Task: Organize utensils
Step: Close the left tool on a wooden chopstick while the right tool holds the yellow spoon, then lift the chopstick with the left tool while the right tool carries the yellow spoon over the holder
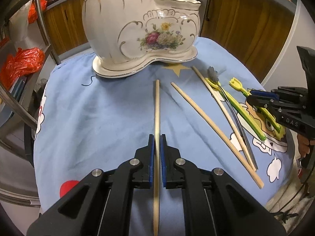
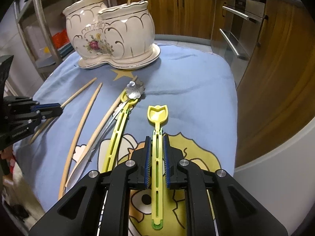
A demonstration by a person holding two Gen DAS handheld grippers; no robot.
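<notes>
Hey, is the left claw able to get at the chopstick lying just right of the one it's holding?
Probably not yet. The left claw is already shut on a wooden chopstick. The neighbouring chopstick lies uncovered on the blue cloth, so only the full claw blocks it.

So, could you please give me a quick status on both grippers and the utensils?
Left gripper shut on chopstick. Right gripper shut on yellow spoon. Holder ahead, path clear. Two chopsticks loose on cloth.
</notes>
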